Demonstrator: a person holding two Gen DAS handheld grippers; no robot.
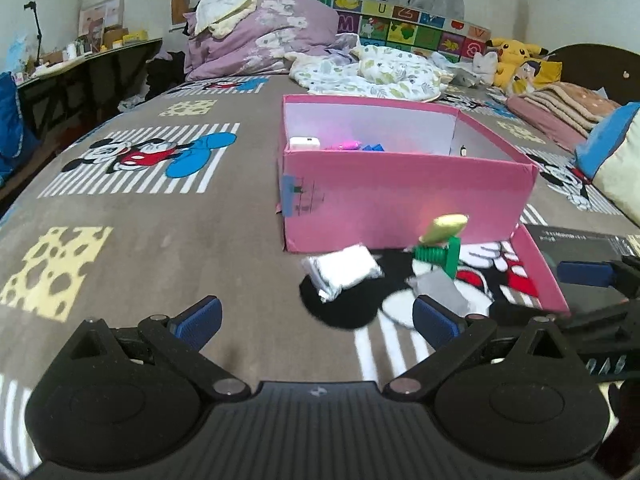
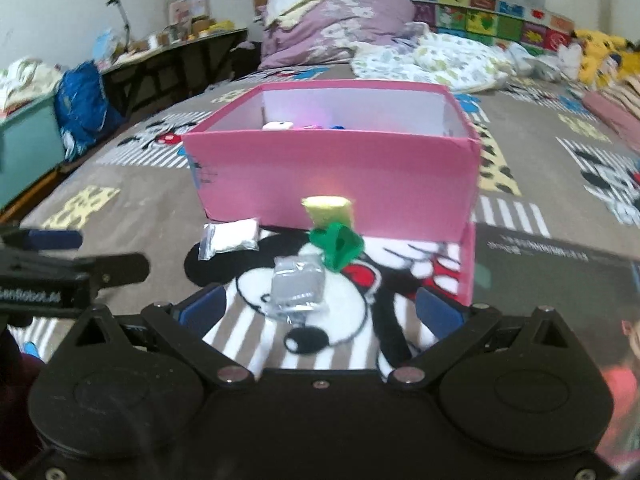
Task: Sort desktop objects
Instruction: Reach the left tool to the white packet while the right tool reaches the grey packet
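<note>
A pink box (image 1: 404, 196) stands on the bedspread with a white item (image 1: 305, 143) and pink and blue pieces inside; it also shows in the right wrist view (image 2: 332, 172). In front of it lie a white packet (image 1: 340, 271) (image 2: 230, 237), a grey packet (image 1: 440, 289) (image 2: 297, 287) and a green toy with a yellow top (image 1: 440, 240) (image 2: 334, 232). My left gripper (image 1: 316, 318) is open and empty, just short of the white packet. My right gripper (image 2: 320, 310) is open, its fingers on either side of the grey packet, not touching.
The pink lid (image 1: 540, 272) leans by the box's right corner, next to a dark book (image 2: 552, 264). Piled bedding (image 1: 264, 32) and plush toys (image 1: 516, 60) lie at the far end. A cluttered desk (image 1: 80, 56) stands at the left.
</note>
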